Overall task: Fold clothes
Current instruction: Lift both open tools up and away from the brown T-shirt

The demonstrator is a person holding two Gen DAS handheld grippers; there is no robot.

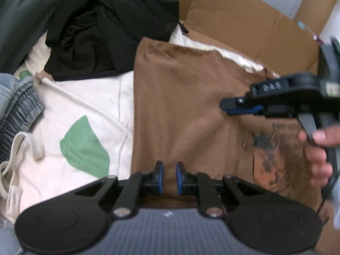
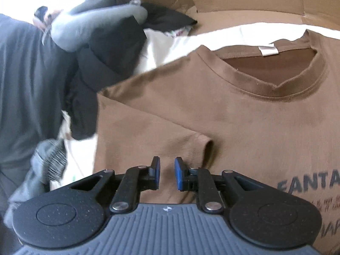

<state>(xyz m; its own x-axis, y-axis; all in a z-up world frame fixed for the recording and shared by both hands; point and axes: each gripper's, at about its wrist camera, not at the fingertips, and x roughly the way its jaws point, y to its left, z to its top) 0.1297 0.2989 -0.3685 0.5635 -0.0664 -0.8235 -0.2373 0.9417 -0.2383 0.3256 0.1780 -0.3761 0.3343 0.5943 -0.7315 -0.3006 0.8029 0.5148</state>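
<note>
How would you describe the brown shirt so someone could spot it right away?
Find the cardboard backing the pile of clothes. In front of it, on a white cloth, lies the brown shirt. Alone among the black and grey garments, it has a round collar with a white tag and dark printed lettering on the chest.

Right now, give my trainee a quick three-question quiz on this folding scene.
1. True or false: the brown shirt lies print side up.
2. Which gripper holds cloth? A) left gripper B) right gripper C) neither
3. Fill in: the tote beside the shirt bears a ____ patch.

Key: 1 true. 2 C, both stand slightly open with nothing between the pads. 3 green.
</note>
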